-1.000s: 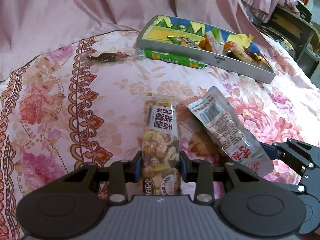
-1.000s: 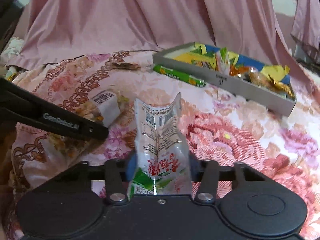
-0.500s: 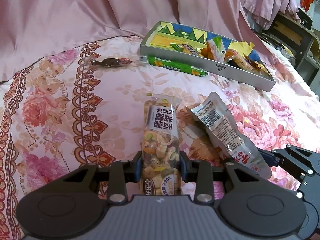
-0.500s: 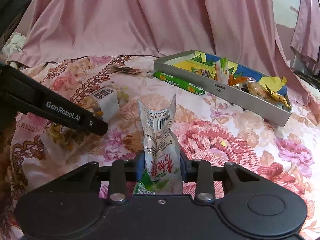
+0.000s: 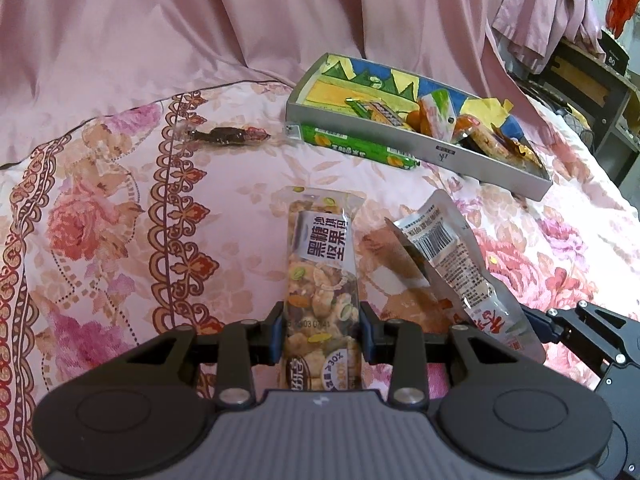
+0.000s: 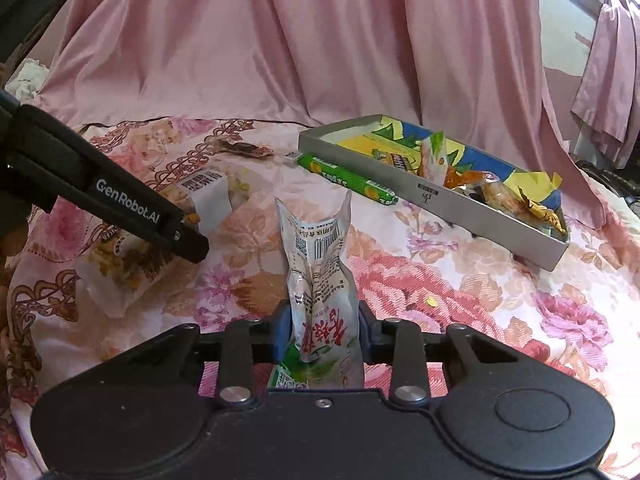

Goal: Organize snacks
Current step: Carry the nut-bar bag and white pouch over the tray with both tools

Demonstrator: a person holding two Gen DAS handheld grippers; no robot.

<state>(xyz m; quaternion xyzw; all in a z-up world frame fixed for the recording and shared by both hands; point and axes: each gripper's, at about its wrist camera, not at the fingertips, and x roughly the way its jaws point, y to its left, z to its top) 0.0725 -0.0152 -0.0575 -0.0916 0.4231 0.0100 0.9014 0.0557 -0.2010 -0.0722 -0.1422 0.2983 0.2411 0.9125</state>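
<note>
Between the blue pads of the left claw (image 5: pixel 320 334) sits a long clear packet of mixed nuts with a dark label (image 5: pixel 320 276), pinched at its lower end so the rest of it reaches forward over the pink floral bedspread (image 5: pixel 120 240). Just to that claw's right, the right claw (image 6: pixel 320 334) is clamped on a crumpled silvery pouch with red characters and a barcode (image 6: pixel 318 280), which stands up from its narrow gap. Ahead of both claws and off to the right lies a shallow grey cardboard tray with a blue, yellow and green lining (image 6: pixel 460 208), its far end holding several orange and yellow wrapped snacks. A green tube of sweets (image 5: pixel 356 148) lies touching the tray's near wall. Further left of it, ahead of the left claw, rests a small dark brown wrapped snack (image 5: pixel 226 136).
</note>
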